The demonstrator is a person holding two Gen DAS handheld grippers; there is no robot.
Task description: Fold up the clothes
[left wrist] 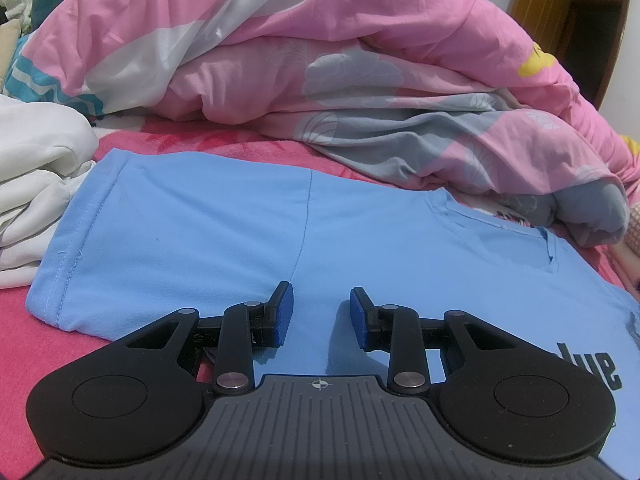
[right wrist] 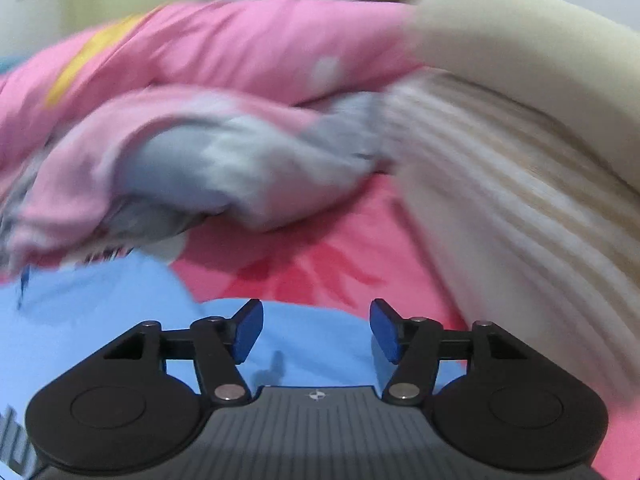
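A light blue T-shirt (left wrist: 200, 220) lies flat on the bed, with a hemmed edge at the left and its neck opening (left wrist: 500, 220) at the right. Black lettering (left wrist: 596, 368) shows on it near the right edge. My left gripper (left wrist: 321, 300) hovers low over the shirt's middle, jaws apart, nothing pinched between the blue pads (left wrist: 284, 320). The right wrist view is blurred. There my right gripper (right wrist: 317, 316) stands open over another part of the blue T-shirt (right wrist: 100, 300), with only flat cloth showing between its pads.
A bunched pink and grey duvet (left wrist: 320, 60) fills the back of the bed. White clothes (left wrist: 36, 184) pile at the left. The pink sheet (left wrist: 16, 340) shows around the shirt. A cream ribbed garment (right wrist: 500, 200) lies at the right; a wooden door (left wrist: 560, 12) stands behind.
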